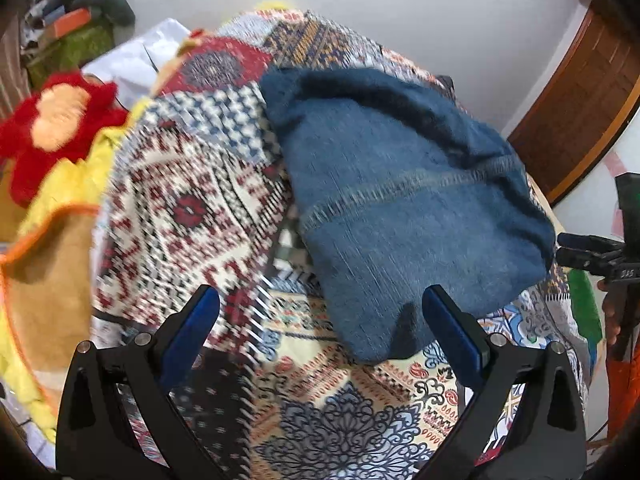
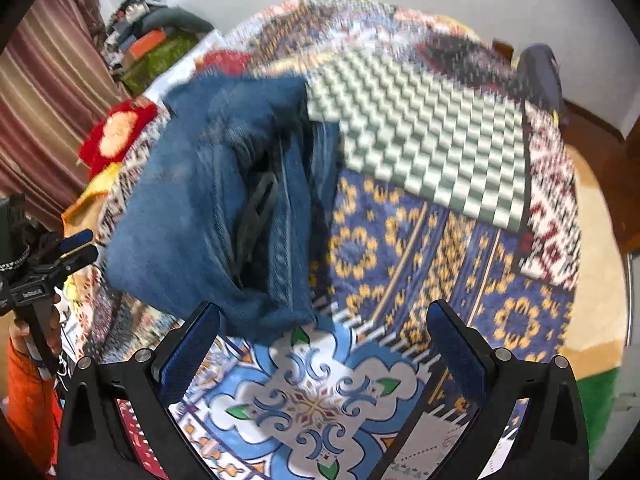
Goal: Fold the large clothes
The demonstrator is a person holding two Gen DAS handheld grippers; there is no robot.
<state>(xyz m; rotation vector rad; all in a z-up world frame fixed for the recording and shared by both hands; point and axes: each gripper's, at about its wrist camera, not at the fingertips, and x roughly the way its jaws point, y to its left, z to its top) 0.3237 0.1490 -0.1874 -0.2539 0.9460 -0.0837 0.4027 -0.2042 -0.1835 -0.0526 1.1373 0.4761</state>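
Observation:
A pair of blue jeans (image 1: 400, 208) lies folded in a thick bundle on a patterned patchwork bedspread (image 1: 192, 208). My left gripper (image 1: 320, 320) is open and empty, its blue pads just short of the bundle's near end. In the right wrist view the jeans (image 2: 208, 208) lie left of centre, with a dark fold opening along the middle. My right gripper (image 2: 324, 328) is open and empty, its left pad close to the bundle's near edge. The right gripper shows at the right edge of the left wrist view (image 1: 588, 254); the left gripper shows at the left of the right wrist view (image 2: 76, 246).
A red and orange plush toy (image 1: 56, 124) and yellow cloth (image 1: 68, 184) lie left of the bedspread. Stacked clothes and boxes (image 1: 76, 28) sit in the far left corner by a striped curtain (image 2: 48, 112). A wooden door frame (image 1: 580, 112) stands at the right.

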